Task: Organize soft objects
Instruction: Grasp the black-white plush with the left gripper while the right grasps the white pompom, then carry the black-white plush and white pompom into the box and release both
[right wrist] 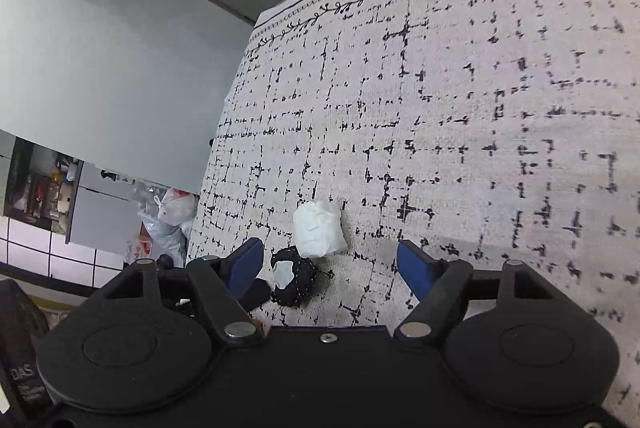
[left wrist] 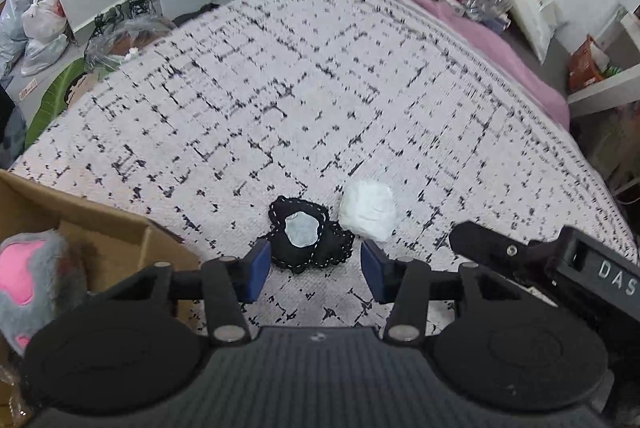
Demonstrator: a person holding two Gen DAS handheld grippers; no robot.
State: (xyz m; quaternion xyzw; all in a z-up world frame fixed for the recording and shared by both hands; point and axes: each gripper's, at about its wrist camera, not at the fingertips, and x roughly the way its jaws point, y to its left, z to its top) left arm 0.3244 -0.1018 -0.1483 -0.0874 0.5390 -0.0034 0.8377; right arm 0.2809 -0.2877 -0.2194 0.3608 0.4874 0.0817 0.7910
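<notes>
left wrist view: the left gripper (left wrist: 316,270) points steeply down at a bed (left wrist: 360,76) covered by a white spread with a broken black grid pattern; its blue-padded jaws stand apart and bracket, without touching, a small black fabric toy (left wrist: 310,234) with white stitching and a pale patch, which lies on the spread near the bed's near edge. touching that toy's far right side is a white crumpled soft bundle (left wrist: 368,210). at the left edge of the bed an open cardboard box (left wrist: 108,232) holds a grey plush paw with pink pads (left wrist: 28,280). the right gripper's body enters at lower right (left wrist: 560,264). right wrist view: the right gripper (right wrist: 330,266) has its jaws wide apart, clamped on nothing; the black fabric toy (right wrist: 294,278) lies between them toward the left pad, with the white crumpled soft bundle (right wrist: 319,234) just beyond it, touching it. a pink blanket (left wrist: 504,48) and assorted bottles lie at the bed's far right corner.
</notes>
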